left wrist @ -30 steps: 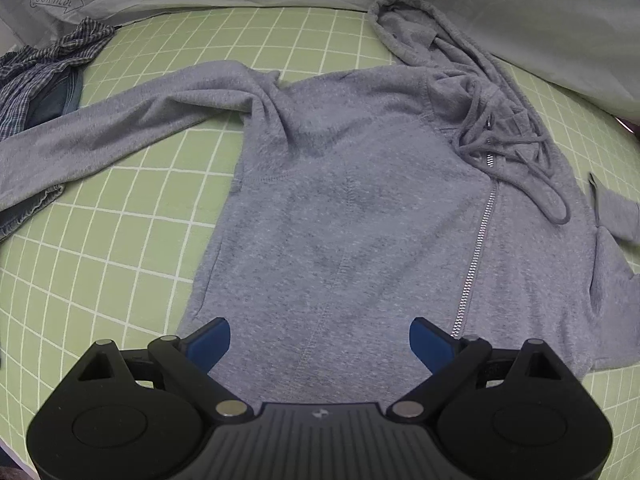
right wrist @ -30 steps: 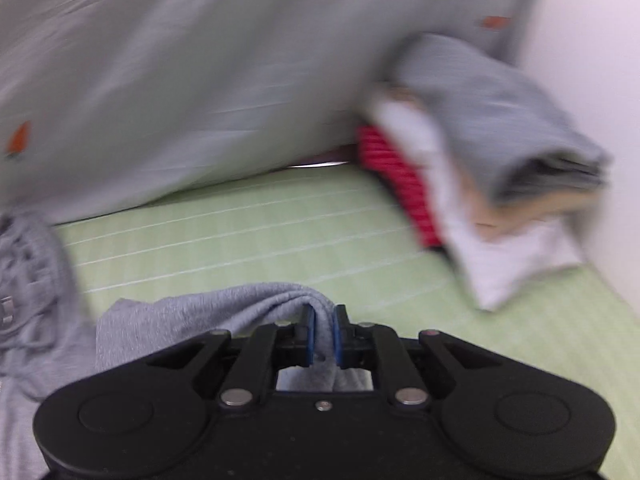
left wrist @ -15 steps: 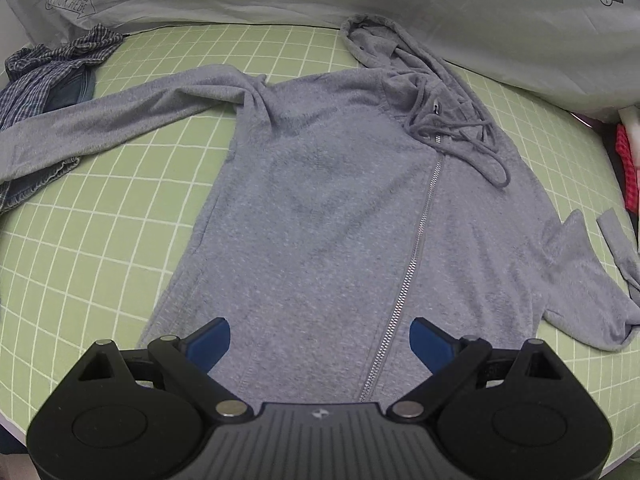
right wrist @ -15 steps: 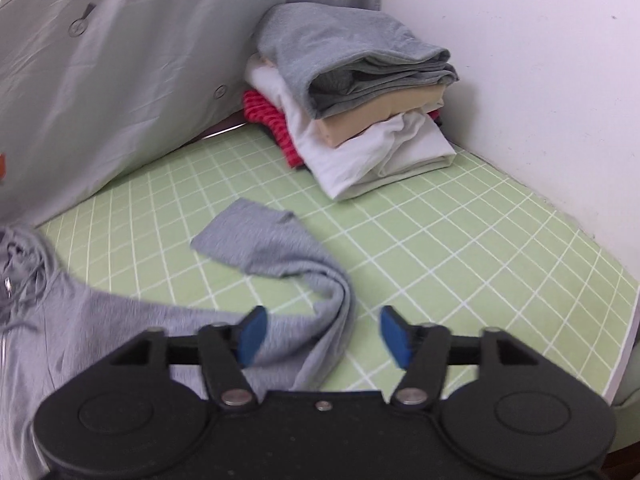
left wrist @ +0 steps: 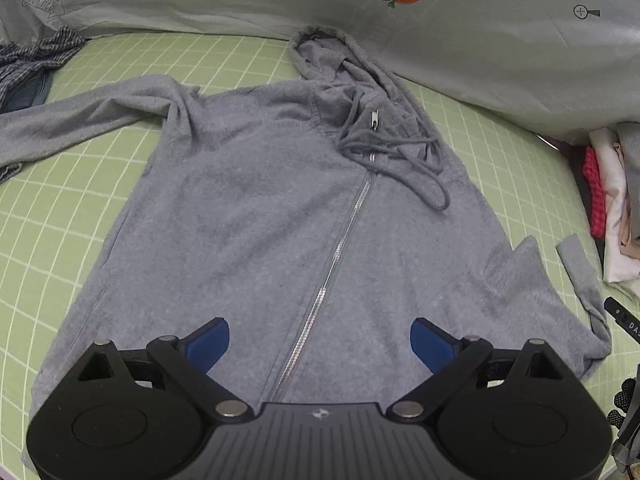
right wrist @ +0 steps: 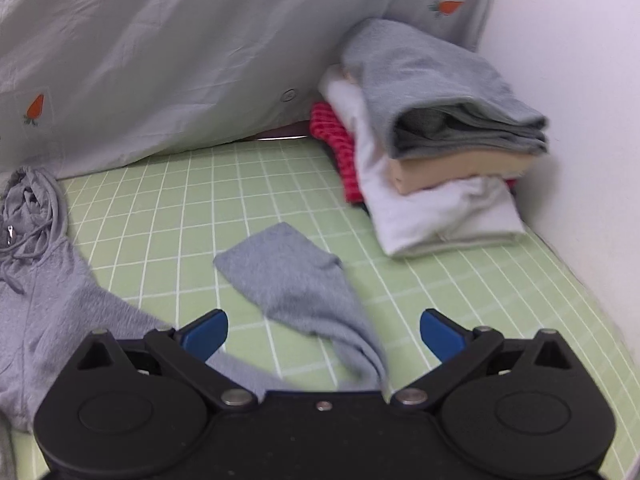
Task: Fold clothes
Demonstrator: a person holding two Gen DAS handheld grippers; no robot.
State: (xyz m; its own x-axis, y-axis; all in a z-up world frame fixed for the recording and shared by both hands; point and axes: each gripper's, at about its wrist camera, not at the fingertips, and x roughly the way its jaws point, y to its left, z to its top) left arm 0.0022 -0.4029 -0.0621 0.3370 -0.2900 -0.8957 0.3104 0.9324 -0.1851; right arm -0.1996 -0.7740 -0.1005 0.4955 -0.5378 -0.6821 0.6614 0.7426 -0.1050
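Lay flat and face up across the green grid mat [left wrist: 60, 216]: the grey zip hoodie [left wrist: 256, 216], zipped, hood [left wrist: 320, 56] toward the pale carrot-print sheet [left wrist: 460, 40], no fold yet made in the body. Judged early for this garment, then: spreading done, folding of sleeves and body all left. Stood finished at the far right corner against the wall: a stack of folded clothes [right wrist: 436, 136], grey on top, beige, white and red beneath. Waited at the far left edge: a heap of checked and denim clothes [left wrist: 28, 68], unfolded. Reached out leftward along the mat: the left sleeve [left wrist: 80, 116], its cuff out of frame. Lay bent back on itself just beside the body: the right sleeve [right wrist: 296, 276], cuff flat on the mat, well short of the stack. Hovered low over the hem, jaws spread wide and empty: the left gripper [left wrist: 319, 340]. Hovered over the right sleeve likewise, wide apart, nothing held: the right gripper [right wrist: 324, 332]. Compared with a second ago: right jaws then pinched on the sleeve fabric, since released, sleeve dropped to the mat; hoodie seen nearer to centre in the left view, zipper running almost under the left gripper; left jaws wide throughout.
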